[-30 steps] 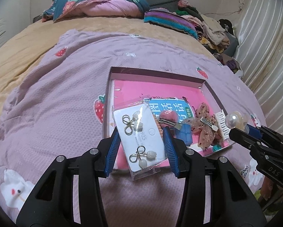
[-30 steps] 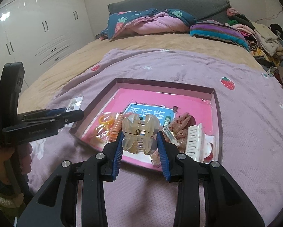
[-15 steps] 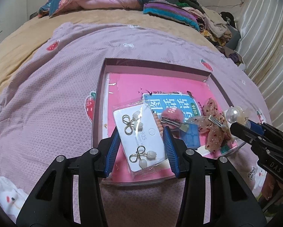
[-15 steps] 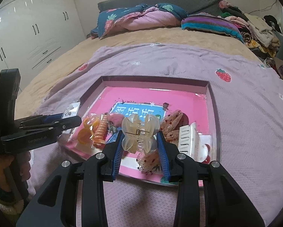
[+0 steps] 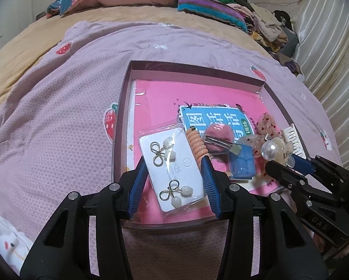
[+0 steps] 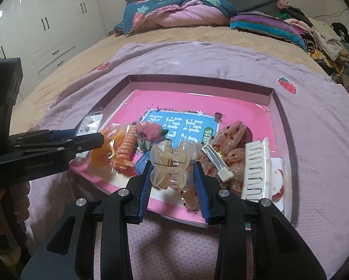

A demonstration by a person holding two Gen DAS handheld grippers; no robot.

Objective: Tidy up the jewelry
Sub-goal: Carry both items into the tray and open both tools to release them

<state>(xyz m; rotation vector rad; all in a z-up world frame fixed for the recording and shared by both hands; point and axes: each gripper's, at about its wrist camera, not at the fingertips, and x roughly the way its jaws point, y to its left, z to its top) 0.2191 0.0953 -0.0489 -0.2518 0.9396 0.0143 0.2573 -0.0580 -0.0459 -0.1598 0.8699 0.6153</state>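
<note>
My left gripper (image 5: 173, 179) is shut on a clear packet holding a white earring card (image 5: 172, 168) with two gold bow earrings, above the near left part of the shallow box (image 5: 123, 107). My right gripper (image 6: 173, 175) is shut on a translucent beige claw clip (image 6: 172, 165), above the box's near edge (image 6: 295, 175). The box holds a pink book (image 6: 174, 107), an orange spiral hair tie (image 6: 125, 149), a fuzzy pink clip (image 5: 218, 135), a sequined bow clip (image 6: 230, 140) and a white comb clip (image 6: 256, 168). The claw clip also shows in the left wrist view (image 5: 274, 149).
The box lies on a lilac strawberry-print blanket (image 5: 57, 107) over a tan bed. Folded quilts (image 6: 174, 11) and a clothes pile (image 6: 326, 37) lie at the far end. White wardrobes (image 6: 34, 30) stand at left, a curtain (image 5: 333, 46) at right.
Both grippers moved forward over the box with their items still held. The earring card is now above the box's inside; the claw clip is over the near edge.
</note>
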